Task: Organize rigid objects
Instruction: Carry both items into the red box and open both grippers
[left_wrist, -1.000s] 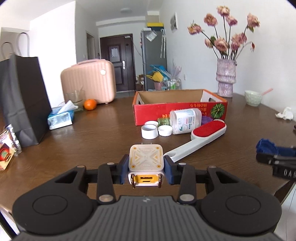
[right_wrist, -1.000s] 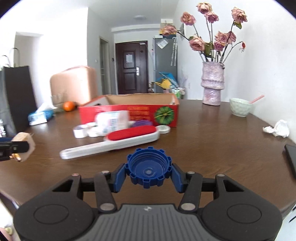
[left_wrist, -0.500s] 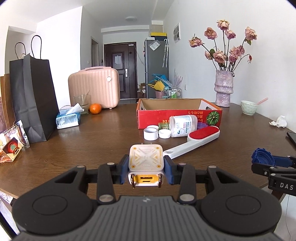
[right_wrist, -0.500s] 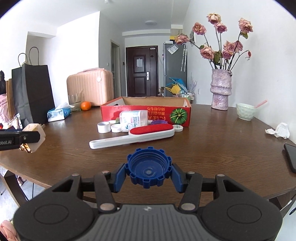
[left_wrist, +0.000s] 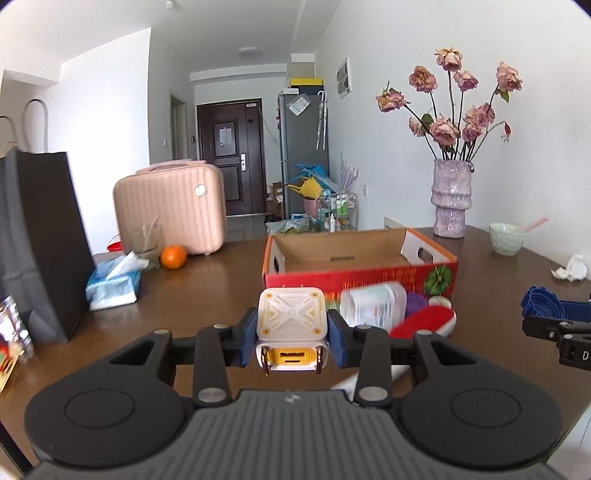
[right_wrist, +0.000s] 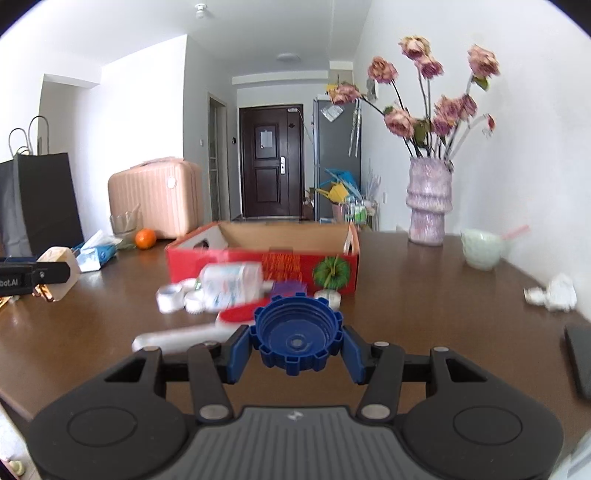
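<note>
Now the left gripper (left_wrist: 291, 341) is held level above the table (left_wrist: 221, 280), jaws clamped on a white charger (left_wrist: 291, 325); the right gripper (right_wrist: 295, 347) clamps a blue cap (right_wrist: 295, 338). Ahead of both jaws, the red box (left_wrist: 360, 278) shows only bare cardboard inside.

"bot.AI" on left gripper (right_wrist: 53, 275)
</note>
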